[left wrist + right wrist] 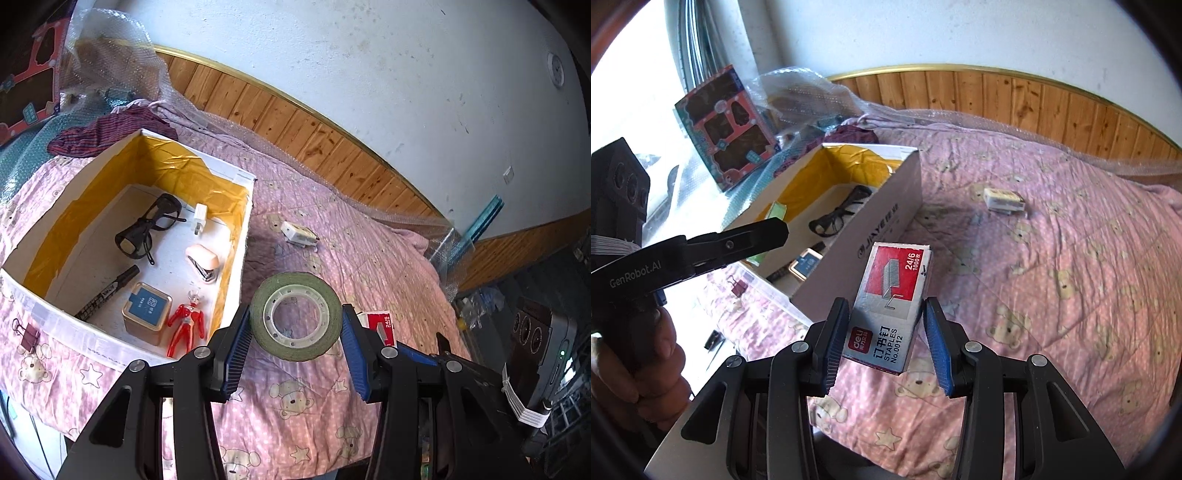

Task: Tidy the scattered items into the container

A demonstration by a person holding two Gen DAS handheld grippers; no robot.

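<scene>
Both grippers clamped: left gripper (296, 334) on tape roll (295, 316), right gripper (886, 338) on staples box (891, 302); next carry over container (236, 236), release.

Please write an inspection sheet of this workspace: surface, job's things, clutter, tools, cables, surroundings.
Surface: pink bear-print quilt, wrinkled.
Job's things: cardboard box holds glasses, marker, tin, red figure, stapler, white plug. White adapter and binder clip lie outside on the quilt.
Clutter: striped cloth, bubble wrap.
Tools: left tool grips tape roll; right tool grips staples box.
Cables: nothing seen.
Surroundings: white wall, wood panelling.
</scene>
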